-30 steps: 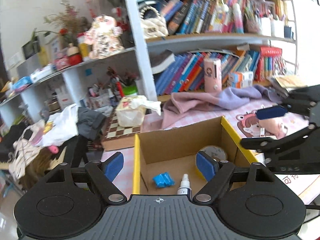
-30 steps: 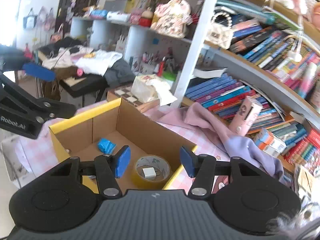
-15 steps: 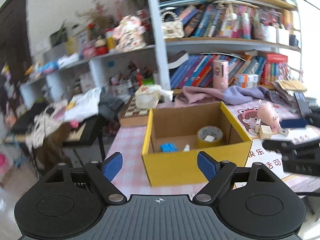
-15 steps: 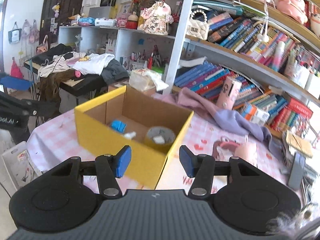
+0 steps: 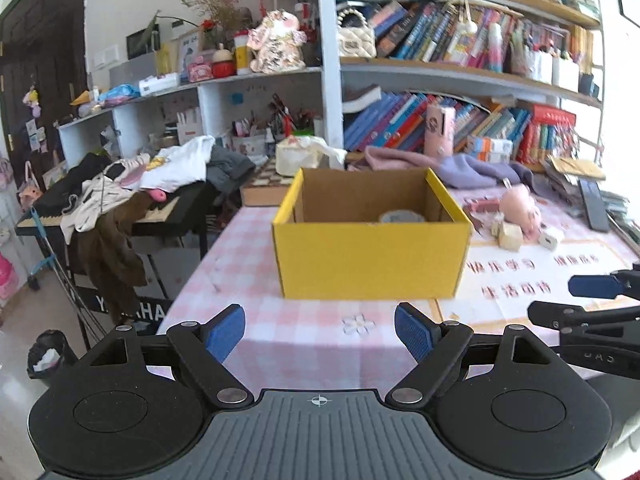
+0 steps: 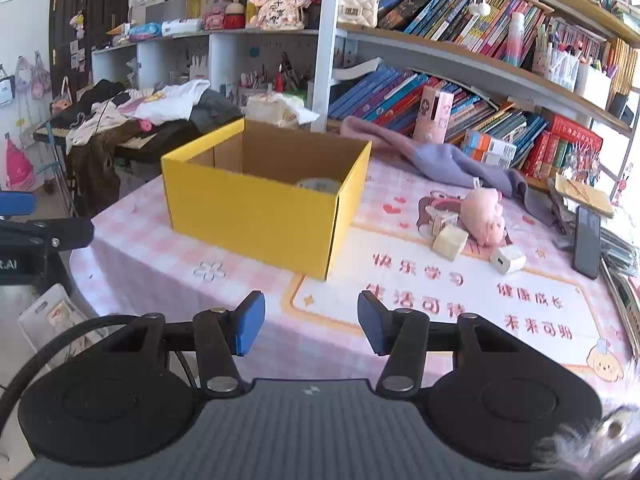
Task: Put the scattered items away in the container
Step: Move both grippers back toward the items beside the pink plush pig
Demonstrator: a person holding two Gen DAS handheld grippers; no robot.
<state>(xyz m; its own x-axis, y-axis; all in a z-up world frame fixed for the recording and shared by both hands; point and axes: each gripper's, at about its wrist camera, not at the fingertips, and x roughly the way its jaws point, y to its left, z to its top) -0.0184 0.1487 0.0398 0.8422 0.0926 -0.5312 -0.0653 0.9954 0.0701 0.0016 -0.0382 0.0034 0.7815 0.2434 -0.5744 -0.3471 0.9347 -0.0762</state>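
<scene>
Scattered cream wooden block (image 6: 450,242) lies ahead-right of my right claw (image 6: 311,329), nearer than my left claw (image 5: 320,333); both gape empty.

Cardboard, cloth and matt plastic

The box (image 6: 256,208) is corrugated cardboard, matt yellow outside and raw brown inside (the fluted edge shows at its corner). The tablecloth (image 6: 420,300) looks smooth with a faint sheen. A soft plush toy (image 6: 482,214) lies by a pale wooden block (image 6: 450,242) and a glossy black phone (image 6: 587,242). Both the left gripper (image 5: 319,330) and the right gripper (image 6: 311,324) are matt black plastic with blue rubbery pads (image 6: 250,322) and shiny metal rivets.
</scene>
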